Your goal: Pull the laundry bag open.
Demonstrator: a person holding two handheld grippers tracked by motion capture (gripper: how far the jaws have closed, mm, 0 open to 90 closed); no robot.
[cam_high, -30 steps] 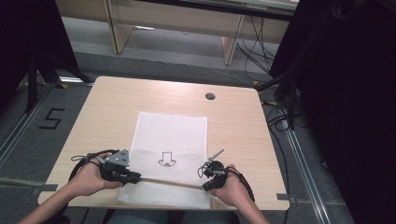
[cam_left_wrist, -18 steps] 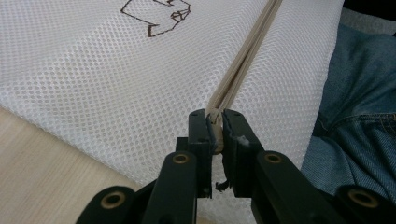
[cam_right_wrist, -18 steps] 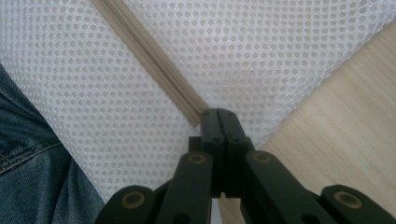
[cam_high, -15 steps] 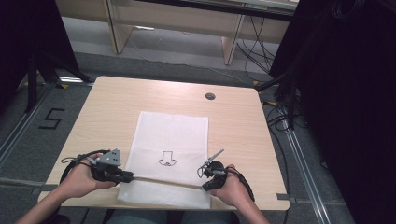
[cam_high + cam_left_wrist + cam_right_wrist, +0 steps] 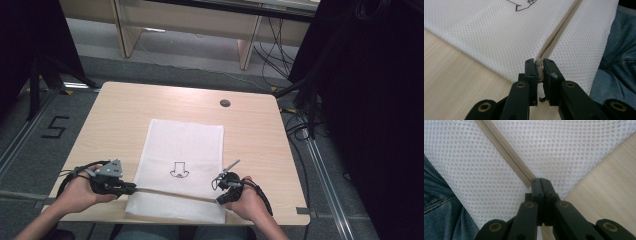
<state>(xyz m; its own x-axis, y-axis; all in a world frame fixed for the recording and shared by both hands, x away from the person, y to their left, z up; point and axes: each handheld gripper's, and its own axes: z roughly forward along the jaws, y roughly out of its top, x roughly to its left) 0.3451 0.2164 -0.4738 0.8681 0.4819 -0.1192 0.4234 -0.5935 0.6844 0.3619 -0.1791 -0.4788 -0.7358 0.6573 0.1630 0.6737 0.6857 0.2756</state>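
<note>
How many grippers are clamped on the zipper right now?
2. The left gripper pinches the zipper at the left edge of the white mesh bag; the right gripper is shut at its other end, by the bag's right edge.

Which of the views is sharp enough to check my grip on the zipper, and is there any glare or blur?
Left gripper view: zipper crisp where it meets the jaws, softer toward the top. Right gripper view: white mesh bag sharp, jaw bases blurred. High view: even light, no glare, left gripper and right gripper small, soft.
</note>
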